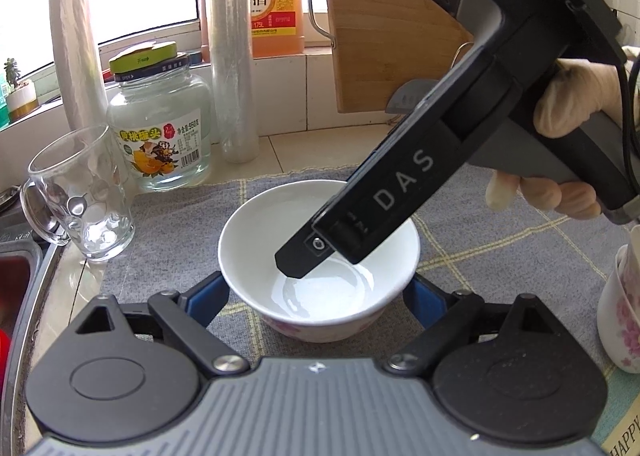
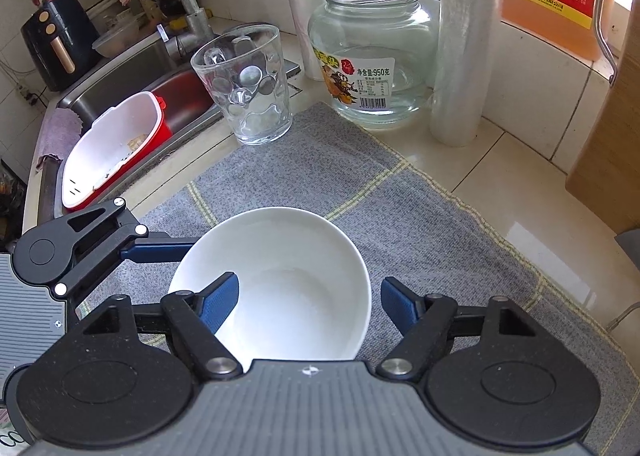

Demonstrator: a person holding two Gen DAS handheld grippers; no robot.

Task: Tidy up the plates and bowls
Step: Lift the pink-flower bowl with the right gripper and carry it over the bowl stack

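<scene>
A white bowl [image 1: 344, 296] with a pink flower pattern low on its outside stands on the grey checked cloth [image 1: 168, 240]. My left gripper [image 1: 316, 290] spans it, and its blue pads lie against the bowl's two sides, tips hidden behind the wall. In the right wrist view one of its fingers [image 2: 160, 249] meets the bowl's [image 2: 304, 320] left rim. My right gripper [image 2: 309, 281], held by a gloved hand [image 1: 568, 100], points steeply down over the bowl. One of its fingers [image 2: 220, 296] is inside the bowl; the other stands just outside the right rim, not touching.
At the cloth's far edge stand a glass mug [image 2: 244, 84], a big glass jar [image 2: 372, 56] and rolls of cling film [image 2: 468, 36]. A flowered cup [image 1: 624, 304] sits at the right. A sink [image 2: 132, 68] with a red-and-white basket [image 2: 116, 148] lies to the left, a wooden cutting board [image 1: 380, 16] behind.
</scene>
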